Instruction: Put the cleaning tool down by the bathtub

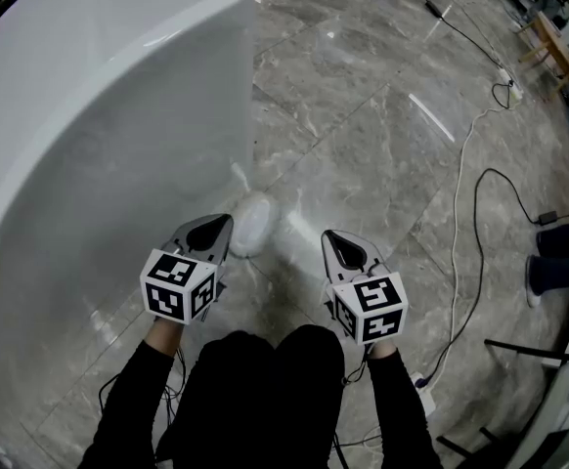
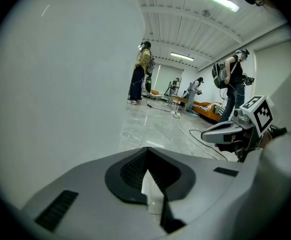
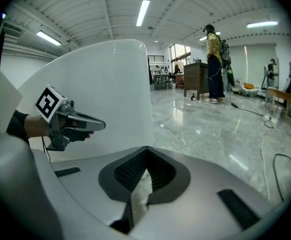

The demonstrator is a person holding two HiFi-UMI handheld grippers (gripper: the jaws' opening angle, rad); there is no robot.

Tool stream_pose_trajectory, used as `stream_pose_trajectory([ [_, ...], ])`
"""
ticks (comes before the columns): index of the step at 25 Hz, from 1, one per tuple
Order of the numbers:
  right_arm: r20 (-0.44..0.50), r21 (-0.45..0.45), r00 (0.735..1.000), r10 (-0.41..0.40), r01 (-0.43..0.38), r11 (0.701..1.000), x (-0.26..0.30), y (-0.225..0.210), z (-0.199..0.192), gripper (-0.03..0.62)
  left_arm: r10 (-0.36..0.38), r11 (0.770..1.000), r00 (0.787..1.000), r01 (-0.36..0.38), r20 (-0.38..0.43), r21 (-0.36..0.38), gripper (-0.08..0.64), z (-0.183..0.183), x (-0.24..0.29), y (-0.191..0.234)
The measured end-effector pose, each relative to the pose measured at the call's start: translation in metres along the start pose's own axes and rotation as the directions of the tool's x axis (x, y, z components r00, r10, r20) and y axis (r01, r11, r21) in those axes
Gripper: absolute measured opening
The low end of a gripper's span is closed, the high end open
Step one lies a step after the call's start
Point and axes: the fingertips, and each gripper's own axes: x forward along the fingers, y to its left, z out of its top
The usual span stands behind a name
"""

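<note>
The cleaning tool point(image 1: 254, 225), a blurred white rounded item, lies on the marble floor point(image 1: 382, 135) at the foot of the bathtub point(image 1: 89, 115), just beyond the left gripper point(image 1: 216, 229). That gripper's jaws are pressed together and empty. The right gripper point(image 1: 337, 248), further right, also appears closed. Placement looks complete; the next move calls for drawing both grippers clear without knocking the tool.

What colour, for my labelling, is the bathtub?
Glossy white; the head view shows the bathtub best.

Bathtub point(image 1: 99, 135) blocks the left; floor point(image 1: 382, 164) ahead lies open.
</note>
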Motion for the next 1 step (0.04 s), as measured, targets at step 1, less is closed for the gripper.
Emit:
stream_pose_trajectory([
  [1,0.0,0.0,1.0,-0.001,0.001,1.0,-0.0008,-0.0002,0.0,0.0,0.002,1.0,1.0,-0.002,0.0,-0.003,0.008,-0.0002,-0.0004,0.0002],
])
